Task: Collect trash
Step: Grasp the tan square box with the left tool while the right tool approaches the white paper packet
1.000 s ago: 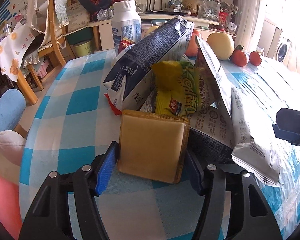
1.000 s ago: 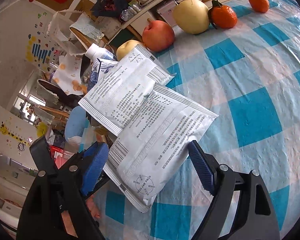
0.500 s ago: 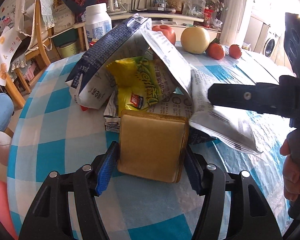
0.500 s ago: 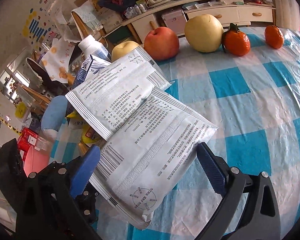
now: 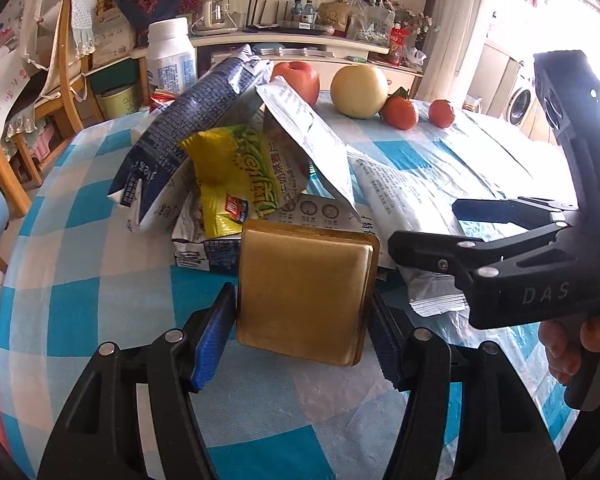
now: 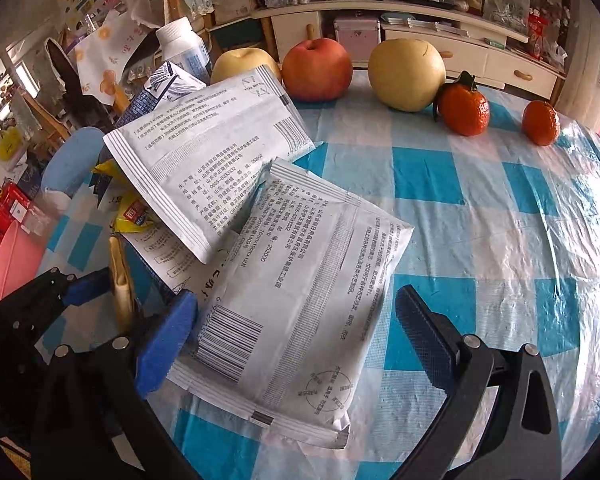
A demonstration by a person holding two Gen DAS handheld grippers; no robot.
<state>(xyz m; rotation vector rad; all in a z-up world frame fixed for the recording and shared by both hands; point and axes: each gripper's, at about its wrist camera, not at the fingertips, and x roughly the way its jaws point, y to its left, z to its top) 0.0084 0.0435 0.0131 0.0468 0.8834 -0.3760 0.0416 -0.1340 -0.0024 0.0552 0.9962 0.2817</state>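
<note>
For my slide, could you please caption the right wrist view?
Right tool, open, straddles a white printed packet lying on the blue-checked tablecloth.

A glossy gold foil packet (image 5: 306, 294) sits between ribbed blue rubbery pads (image 5: 214, 342) on matt black plastic arms. Behind, crinkled white printed sachets (image 6: 300, 300) and a shiny yellow wrapper (image 5: 236, 184) lie on a wrinkled, glossy plastic-covered checked tablecloth (image 6: 500, 220).

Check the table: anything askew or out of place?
Yes. Empty wrappers and a flattened milk carton lie in a leaning heap mid-table, a yellow snack packet wedged under a white pouch. The fruit behind sits orderly.
</note>
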